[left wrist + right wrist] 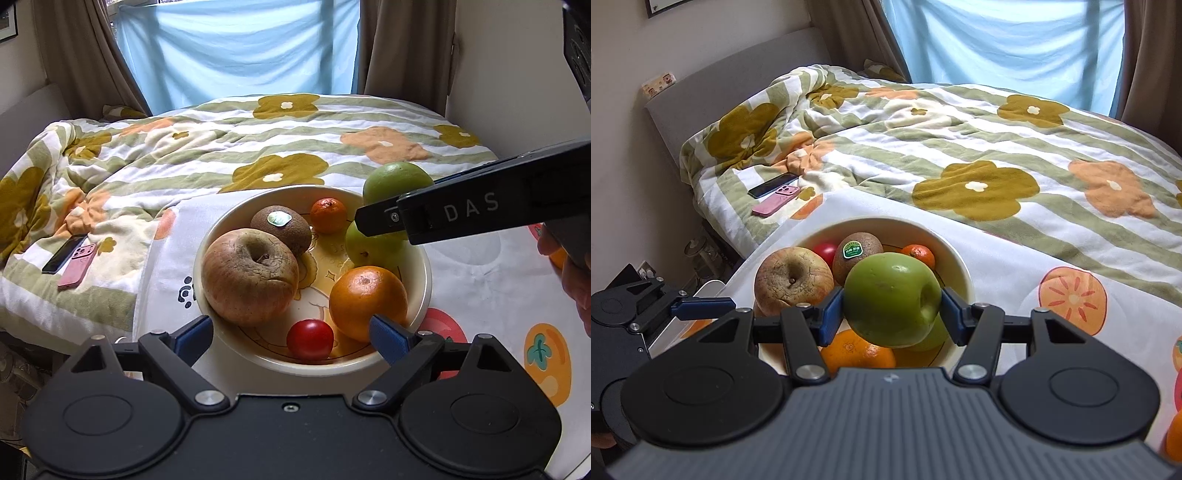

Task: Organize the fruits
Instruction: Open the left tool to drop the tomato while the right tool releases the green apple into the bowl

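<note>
A cream bowl (424, 273) on the bed holds a wrinkled red apple (249, 277), a kiwi (282, 229), a small mandarin (328, 215), a tomato (309, 339), an orange (367, 302) and a green apple (373, 243). My left gripper (291, 332) is open at the bowl's near rim, empty. My right gripper (892, 310) is shut on a second green apple (892, 299), held above the bowl (956, 258); it shows in the left wrist view (397, 181) beside the right gripper's black finger.
The bowl stands on a white cloth (480, 280) with fruit prints, over a flowered quilt (258, 147). Two phones, one black (62, 254) and one pink (78, 265), lie on the quilt at the left. A curtained window is behind the bed.
</note>
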`<state>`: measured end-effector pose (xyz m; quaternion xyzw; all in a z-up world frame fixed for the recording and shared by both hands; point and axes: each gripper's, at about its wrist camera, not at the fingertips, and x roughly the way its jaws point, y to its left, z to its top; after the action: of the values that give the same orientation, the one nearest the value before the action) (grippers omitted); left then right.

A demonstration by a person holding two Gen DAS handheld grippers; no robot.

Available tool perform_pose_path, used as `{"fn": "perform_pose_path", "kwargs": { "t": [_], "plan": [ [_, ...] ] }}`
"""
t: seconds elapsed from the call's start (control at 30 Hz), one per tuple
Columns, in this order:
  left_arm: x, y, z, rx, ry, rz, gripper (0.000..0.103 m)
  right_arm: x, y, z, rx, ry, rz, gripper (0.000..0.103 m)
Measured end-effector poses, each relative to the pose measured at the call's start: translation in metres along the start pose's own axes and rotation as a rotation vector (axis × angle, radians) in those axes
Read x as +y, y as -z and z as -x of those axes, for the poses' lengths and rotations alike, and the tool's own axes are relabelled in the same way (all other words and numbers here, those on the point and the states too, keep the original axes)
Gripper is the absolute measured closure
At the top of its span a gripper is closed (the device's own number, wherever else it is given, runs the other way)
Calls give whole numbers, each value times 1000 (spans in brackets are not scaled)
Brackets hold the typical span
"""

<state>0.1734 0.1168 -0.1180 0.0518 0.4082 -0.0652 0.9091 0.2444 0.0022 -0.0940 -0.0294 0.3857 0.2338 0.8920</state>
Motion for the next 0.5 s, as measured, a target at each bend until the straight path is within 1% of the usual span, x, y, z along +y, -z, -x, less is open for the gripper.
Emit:
{"fn": "perform_pose_path", "kwargs": {
  "t": [0.1, 0.2, 0.33, 0.4, 0.5],
  "plan": [
    [3, 1, 3, -10, 2, 9, 9, 3, -2, -7, -3, -20, 14, 32],
    [7, 2, 7, -40, 13, 20, 9, 8, -3, -15, -13, -38, 42, 32],
    [7, 4, 4, -37, 0, 12, 9, 12, -2, -26, -18, -66, 70, 32],
    [9, 5, 2, -33, 3, 11, 9, 13, -1, -31, -9, -67, 75, 32],
    [9, 6, 0, -30, 5, 10, 9, 15, -2, -33, -19, -70, 78, 31]
  ]
}}
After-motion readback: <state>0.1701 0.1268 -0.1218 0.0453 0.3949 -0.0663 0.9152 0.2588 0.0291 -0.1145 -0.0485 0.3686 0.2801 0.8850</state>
